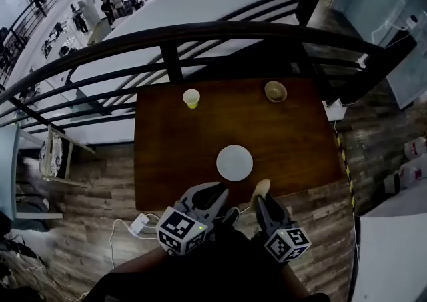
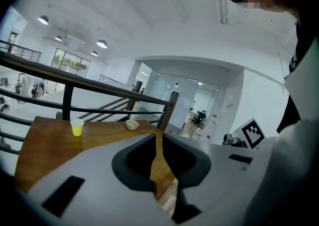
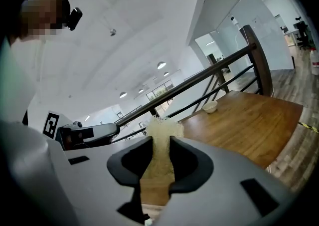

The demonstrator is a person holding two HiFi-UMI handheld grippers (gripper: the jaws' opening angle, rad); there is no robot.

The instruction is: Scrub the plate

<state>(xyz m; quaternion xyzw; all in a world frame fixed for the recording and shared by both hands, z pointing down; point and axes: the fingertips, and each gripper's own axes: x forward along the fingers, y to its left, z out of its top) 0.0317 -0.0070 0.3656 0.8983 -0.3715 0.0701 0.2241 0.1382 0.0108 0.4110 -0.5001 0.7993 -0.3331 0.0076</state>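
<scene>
on the near half of a dark wooden table (image 1: 167,141), seen from above, lies a round white plate (image 1: 235,163), flat and bare, with nothing touching it. at the far edge stand a small yellow cup (image 1: 191,99) to the left and a pale bowl (image 1: 275,91) to the right, well apart from each other and from the plate. a dark metal railing (image 1: 200,31) curves beyond the table.

both tongs are held low by the table's near edge, short of the plate. the left gripper (image 1: 215,192) has its jaws drawn almost together, only a thin slit between them showing the wood of the table, and it grips nothing. the right gripper (image 1: 261,197) is clamped on a beige scrub pad (image 1: 261,187); in the right gripper view the fibrous pad (image 3: 162,130) fills the gap between the jaws and sticks out past their tips. the pad hangs over the near edge of the table, near the plate but apart from it.
</scene>
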